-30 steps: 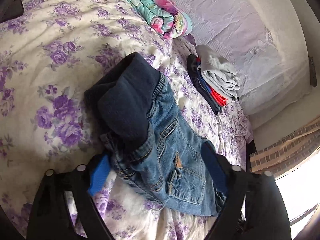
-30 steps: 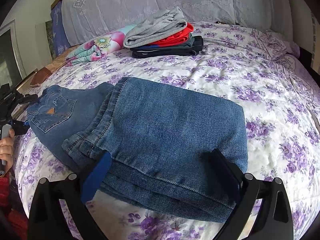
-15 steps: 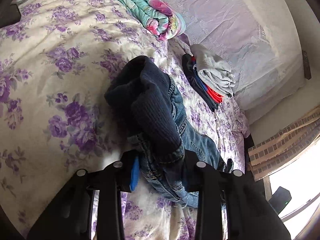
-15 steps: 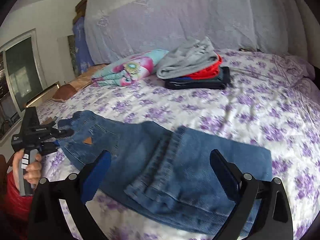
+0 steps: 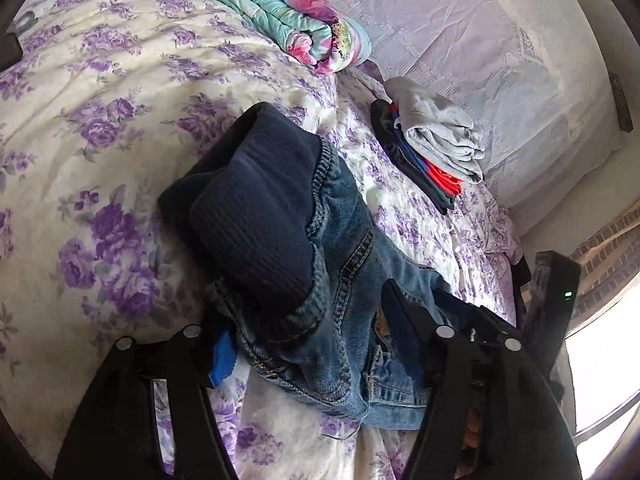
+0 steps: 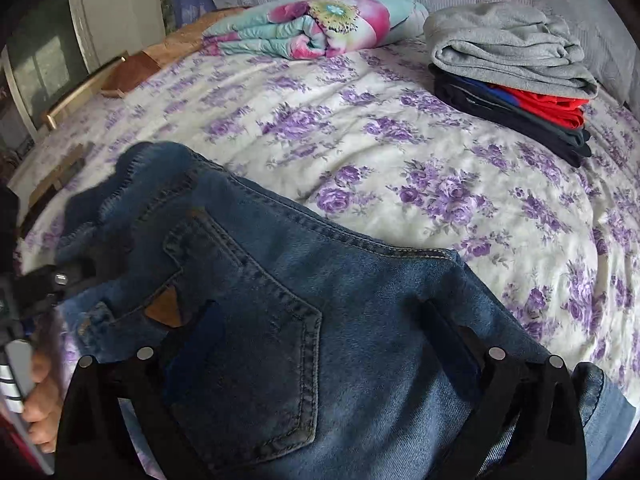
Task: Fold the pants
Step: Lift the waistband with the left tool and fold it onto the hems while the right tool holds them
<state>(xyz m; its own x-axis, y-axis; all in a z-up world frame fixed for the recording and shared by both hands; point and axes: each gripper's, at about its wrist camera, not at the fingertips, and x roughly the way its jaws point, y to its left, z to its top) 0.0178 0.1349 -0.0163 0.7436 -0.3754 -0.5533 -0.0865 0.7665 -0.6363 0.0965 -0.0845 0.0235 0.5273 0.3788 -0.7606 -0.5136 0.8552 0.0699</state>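
Jeans (image 5: 344,280) bunched on the bed (image 5: 100,128), dark lining w/ waistband turned up. My left gripper (image 5: 316,344) has fingers spread wide, denim lying btwn them. Right gripper (image 6: 320,344) fingers also wide apart over the back pocket (image 6: 248,328). Folded clothes stack (image 6: 516,76) sits well apart, near the rolled floral blanket (image 6: 320,24).

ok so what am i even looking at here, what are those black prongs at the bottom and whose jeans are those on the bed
Each picture comes from a camera on a hand-held gripper; the black prongs are its two fingers. The left gripper has its fingers open, either side of the jeans at the waistband. The right gripper is open too, over the back pocket. Everything lies on a flowered bedspread, alongside a folded clothes pile and a rolled quilt. Whose jeans they are, the pictures cannot tell.
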